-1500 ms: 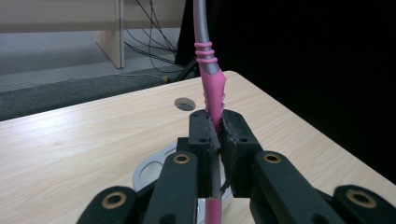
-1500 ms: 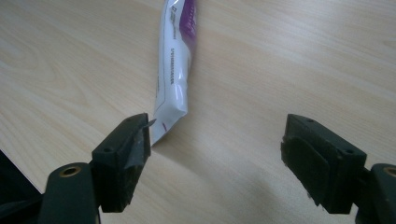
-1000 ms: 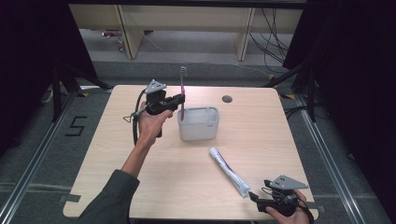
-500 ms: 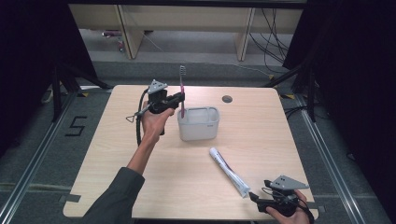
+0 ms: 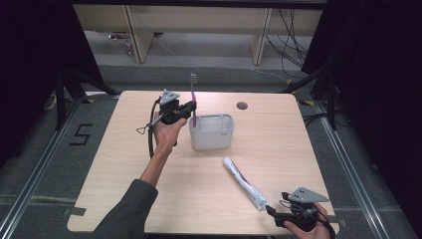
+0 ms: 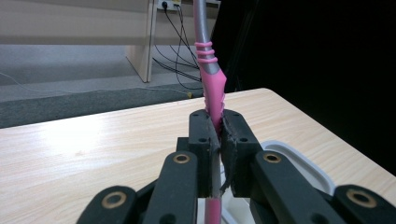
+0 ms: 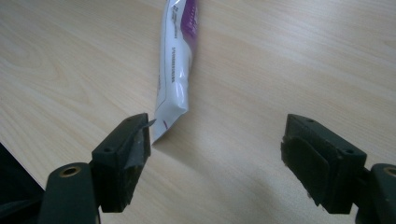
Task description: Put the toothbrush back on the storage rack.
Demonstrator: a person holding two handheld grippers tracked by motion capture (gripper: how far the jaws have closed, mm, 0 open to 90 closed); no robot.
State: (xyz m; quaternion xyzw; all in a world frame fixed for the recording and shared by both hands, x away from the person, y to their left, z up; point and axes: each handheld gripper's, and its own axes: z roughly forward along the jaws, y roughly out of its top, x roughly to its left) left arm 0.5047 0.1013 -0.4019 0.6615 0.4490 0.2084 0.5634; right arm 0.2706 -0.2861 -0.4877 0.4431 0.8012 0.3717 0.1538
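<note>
A pink and grey toothbrush (image 5: 193,99) stands upright, bristles up, with my left gripper (image 5: 191,112) shut on its pink handle (image 6: 214,95). Its lower end reaches into the left side of a white tub (image 5: 212,133) at the table's middle. In the left gripper view the tub's rim (image 6: 299,161) shows just below the jaws. A white and purple toothpaste tube (image 5: 243,182) lies flat on the table. My right gripper (image 5: 271,211) rests open at the table's front right edge, its left jaw beside the tube's crimped end (image 7: 170,114).
The wooden table (image 5: 124,164) has a small dark round hole (image 5: 242,105) behind the tub. A person's left arm reaches in from the bottom. Wooden furniture legs and cables stand on the floor beyond the table's far edge.
My left gripper has sunk with the toothbrush, so the handle's end now sits lower in the tub. The right gripper and the tube have stayed put.
</note>
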